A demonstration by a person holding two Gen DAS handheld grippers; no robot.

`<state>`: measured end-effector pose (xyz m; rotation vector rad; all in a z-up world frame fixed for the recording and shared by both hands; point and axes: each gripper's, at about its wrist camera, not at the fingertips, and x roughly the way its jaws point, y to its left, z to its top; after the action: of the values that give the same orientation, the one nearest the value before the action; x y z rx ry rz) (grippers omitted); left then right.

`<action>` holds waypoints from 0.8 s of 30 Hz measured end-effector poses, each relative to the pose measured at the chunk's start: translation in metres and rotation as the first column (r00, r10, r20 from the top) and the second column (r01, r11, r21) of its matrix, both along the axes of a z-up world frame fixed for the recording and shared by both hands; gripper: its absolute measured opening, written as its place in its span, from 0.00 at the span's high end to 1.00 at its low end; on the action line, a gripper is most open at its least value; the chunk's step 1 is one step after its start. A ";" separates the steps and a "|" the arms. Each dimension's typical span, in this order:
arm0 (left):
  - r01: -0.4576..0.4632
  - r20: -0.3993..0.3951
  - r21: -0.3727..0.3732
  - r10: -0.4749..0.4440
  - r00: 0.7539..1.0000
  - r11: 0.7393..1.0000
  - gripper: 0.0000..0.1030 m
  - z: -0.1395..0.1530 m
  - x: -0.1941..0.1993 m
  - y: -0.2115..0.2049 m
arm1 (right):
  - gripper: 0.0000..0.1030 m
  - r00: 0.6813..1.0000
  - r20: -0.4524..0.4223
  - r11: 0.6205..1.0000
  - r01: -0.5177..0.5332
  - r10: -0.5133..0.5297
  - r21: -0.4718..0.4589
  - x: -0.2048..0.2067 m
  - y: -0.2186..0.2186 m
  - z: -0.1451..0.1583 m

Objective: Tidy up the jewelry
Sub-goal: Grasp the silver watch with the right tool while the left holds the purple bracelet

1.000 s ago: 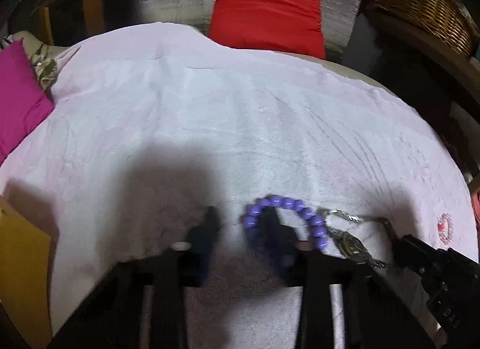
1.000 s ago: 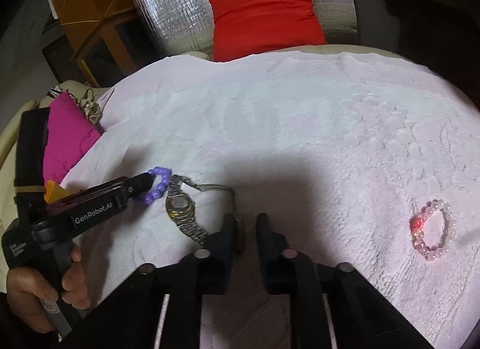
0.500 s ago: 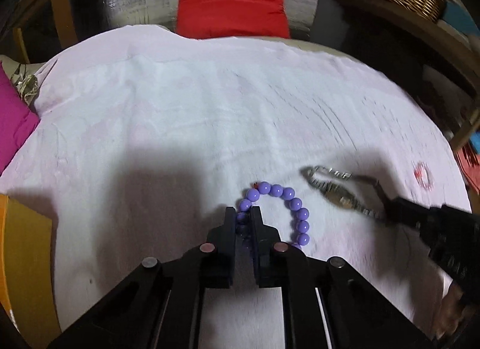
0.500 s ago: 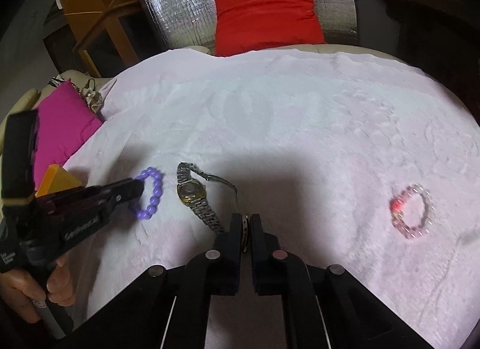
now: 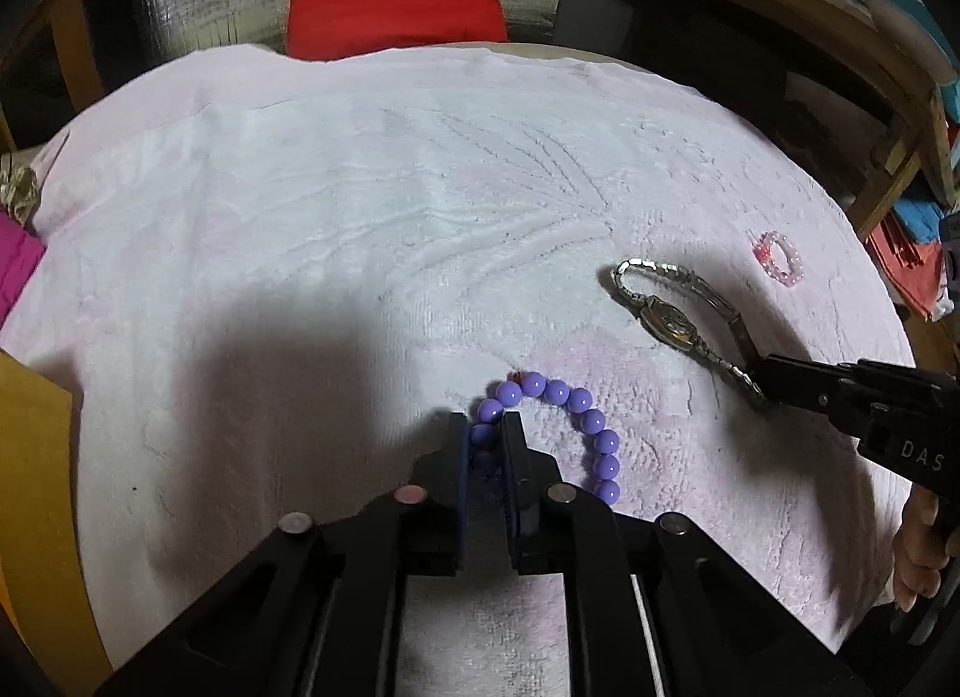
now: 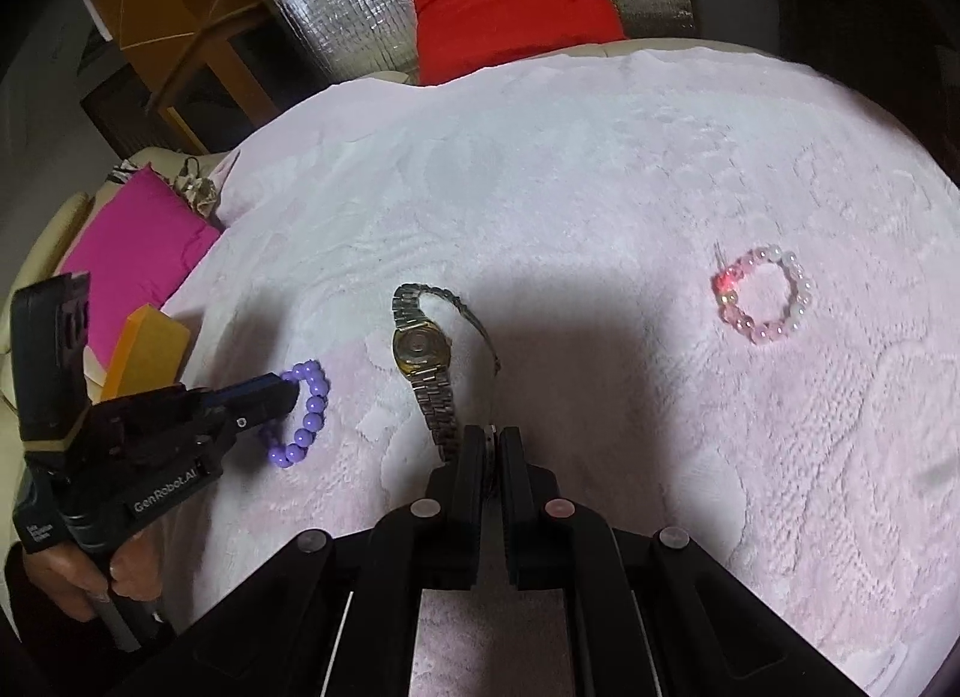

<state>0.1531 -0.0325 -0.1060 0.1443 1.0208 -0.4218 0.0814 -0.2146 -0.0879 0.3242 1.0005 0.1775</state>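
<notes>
Left gripper [image 5: 485,445] clamped on purple bead bracelet [image 5: 558,427]; right gripper [image 6: 491,451] clamped on band end of metal wristwatch [image 6: 423,349]. Both pieces lie low on pink towel [image 6: 600,157], probably gripped for dragging apart. Pink bead bracelet [image 6: 762,295] shown clearly only by right view.

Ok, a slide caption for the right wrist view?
Right gripper pinches the watch band; left gripper grips the purple bracelet on a pink towel.
</notes>
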 end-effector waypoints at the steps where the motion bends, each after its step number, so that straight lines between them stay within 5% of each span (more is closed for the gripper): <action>1: -0.003 0.001 -0.005 0.003 1.000 1.000 0.87 0.000 0.001 0.000 | 0.91 1.000 0.001 1.000 0.005 -0.005 -0.004 0.000 0.000 0.001; 12: 0.073 0.080 0.030 -0.075 0.994 0.997 0.91 0.000 -0.005 -0.021 | 0.88 0.997 0.062 0.998 0.040 -0.036 -0.057 0.015 0.005 0.005; 24: 0.049 0.086 0.016 -0.051 0.995 0.999 0.91 0.000 -0.001 -0.018 | 0.92 0.997 0.067 0.993 0.046 -0.039 -0.105 0.024 0.015 -0.003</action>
<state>0.1517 -0.0504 -0.1060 0.1988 0.9368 -0.4507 0.1056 -0.2000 -0.0911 0.2409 0.9341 0.0951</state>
